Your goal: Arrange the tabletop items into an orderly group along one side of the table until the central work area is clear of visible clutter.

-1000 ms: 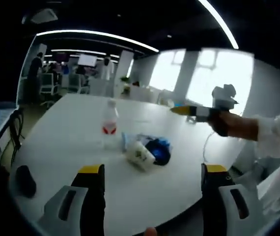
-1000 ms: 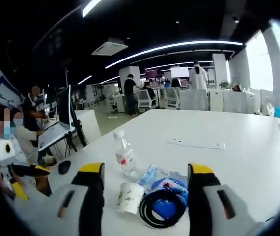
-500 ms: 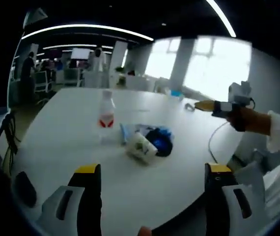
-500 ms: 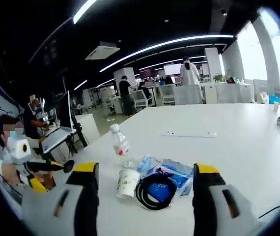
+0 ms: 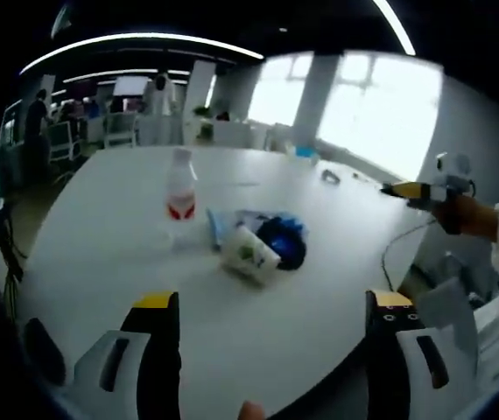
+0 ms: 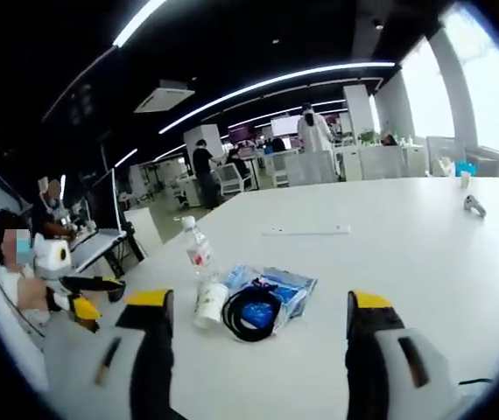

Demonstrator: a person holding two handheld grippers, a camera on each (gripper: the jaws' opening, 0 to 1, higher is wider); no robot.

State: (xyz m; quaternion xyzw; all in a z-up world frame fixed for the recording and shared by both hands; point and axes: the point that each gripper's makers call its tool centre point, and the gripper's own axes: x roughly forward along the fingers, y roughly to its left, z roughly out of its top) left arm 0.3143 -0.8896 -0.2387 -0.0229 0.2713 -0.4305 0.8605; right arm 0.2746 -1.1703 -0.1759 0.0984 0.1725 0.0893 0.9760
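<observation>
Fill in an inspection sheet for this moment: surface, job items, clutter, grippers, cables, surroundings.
Surface: white table, mostly bare.
Job's things: clear bottle with a red label stands upright; paper cup lies on its side beside it; blue packet lies flat with a black coiled cable on it. All sit in one cluster.
Clutter: a flat white strip and a small grey object lie farther out on the table.
Grippers: left gripper and right gripper both open, holding nothing, short of the cluster.
Cables: a thin cable runs over the table edge.
Surroundings: open office with desks, chairs, people, bright windows.
</observation>
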